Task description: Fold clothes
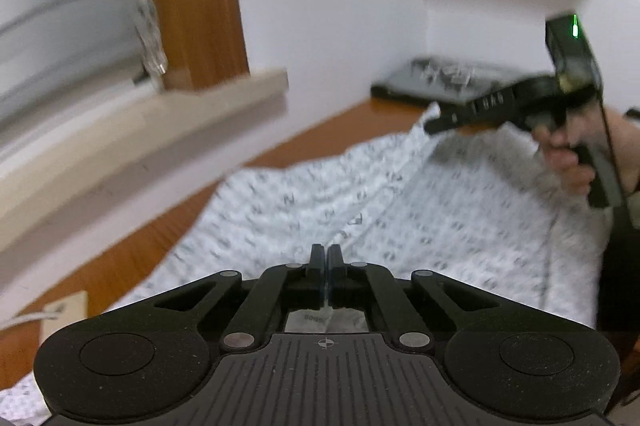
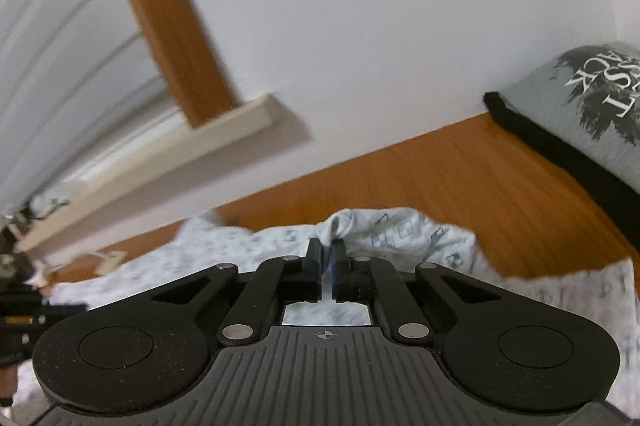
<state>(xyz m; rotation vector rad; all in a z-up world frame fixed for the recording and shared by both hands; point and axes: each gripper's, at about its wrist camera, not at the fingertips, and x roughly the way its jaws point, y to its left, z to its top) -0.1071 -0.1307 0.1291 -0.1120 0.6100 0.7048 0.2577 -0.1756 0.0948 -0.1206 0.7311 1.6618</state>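
- Wooden surface (image 2: 460, 177) meets a white wall; a folded grey T-shirt (image 2: 580, 105) sits at the right edge.
- White patterned garment (image 1: 420, 209) spreads across the lower frame.
- Left tool (image 1: 327, 253) pinches fabric; right tool (image 2: 327, 246) pinches a raised fold.

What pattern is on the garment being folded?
White garment with small grey scattered symbols; clearest in the right wrist view.

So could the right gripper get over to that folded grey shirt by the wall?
Probably yes: bare wooden table lies between the right gripper and the grey shirt, though it seems shut on the white patterned garment.
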